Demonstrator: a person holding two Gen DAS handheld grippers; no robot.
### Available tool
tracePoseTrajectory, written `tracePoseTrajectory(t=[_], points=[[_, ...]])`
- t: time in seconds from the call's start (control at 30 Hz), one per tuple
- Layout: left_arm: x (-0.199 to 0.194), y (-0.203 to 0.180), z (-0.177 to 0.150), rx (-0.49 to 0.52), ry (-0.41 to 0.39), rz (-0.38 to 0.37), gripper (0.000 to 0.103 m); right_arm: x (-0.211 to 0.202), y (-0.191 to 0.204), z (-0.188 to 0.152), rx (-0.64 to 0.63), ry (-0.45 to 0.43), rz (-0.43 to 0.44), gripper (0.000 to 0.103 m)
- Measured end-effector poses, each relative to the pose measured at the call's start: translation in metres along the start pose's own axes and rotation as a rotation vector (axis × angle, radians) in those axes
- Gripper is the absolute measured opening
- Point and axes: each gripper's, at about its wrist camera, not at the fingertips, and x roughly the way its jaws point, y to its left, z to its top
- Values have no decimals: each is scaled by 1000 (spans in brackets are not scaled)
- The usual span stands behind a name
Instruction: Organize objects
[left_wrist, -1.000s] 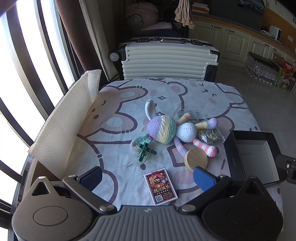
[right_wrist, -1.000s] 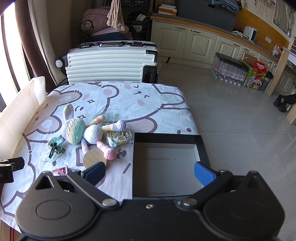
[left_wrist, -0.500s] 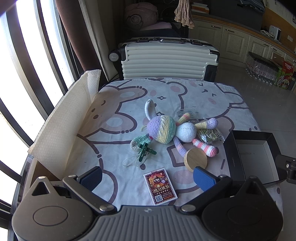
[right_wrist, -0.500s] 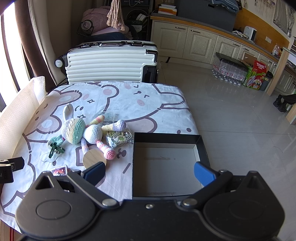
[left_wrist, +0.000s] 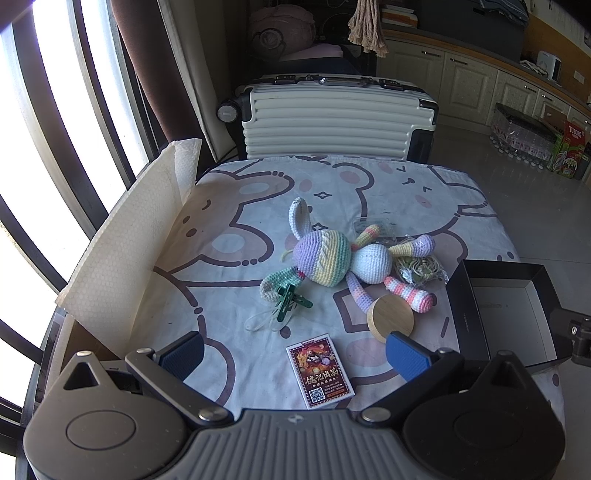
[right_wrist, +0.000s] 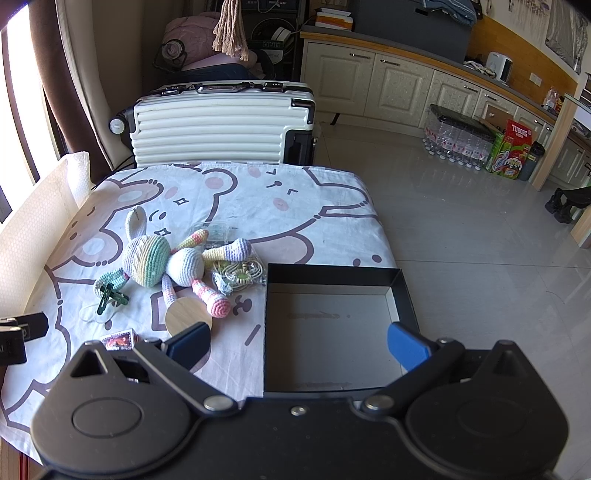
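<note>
— Sunlit room through the left wrist view: found a desk under a bear-print cloth, backed by a white suitcase. Spotted anything sorted yet?

— Saw nothing sorted. Found the crochet rabbit sprawled mid-desk, with a green clip at the tip of one ear and a wooden disc just beside its legs. Noted a card pack nearest the camera, a bag of cord by one arm and a small clear case behind it. Counted all six outside the black box, parked at the desk's right edge.

— And the left gripper?

— Hovered over the near edge with fingers spread wide, gripping nothing. Framed the card pack between them.

— Checked the right wrist view too?

— Did. Looked straight down into the black box: bare bottom, nothing inside. Showed the same heap lying to its left, the bag of cord just beside the far-left corner. Caught the right gripper poised above the box's near wall, fingers likewise wide and empty.

— So, how far along?

— Judged it at the very start: nothing done, every item left to move, presumably into the box. Guessed the card pack or the disc as the handiest first pick for the left side.
</note>
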Motion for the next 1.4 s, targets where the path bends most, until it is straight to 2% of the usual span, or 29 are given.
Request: tracePoseTrajectory(t=[0.6, 0.9, 1.1, 1.4], points=[[0, 0, 0, 31, -6, -26, 103, -1, -10, 0, 17, 8, -17, 103], [-8, 1, 2, 75, -40, -75, 103, -4, -12, -3, 24, -6, -32, 103], [-18, 1, 9, 89, -70, -92, 103, -10, -5, 7, 17, -35, -25, 103], [-30, -1, 36, 94, -101, -108, 103, -20, 1, 40, 17, -53, -14, 103]])
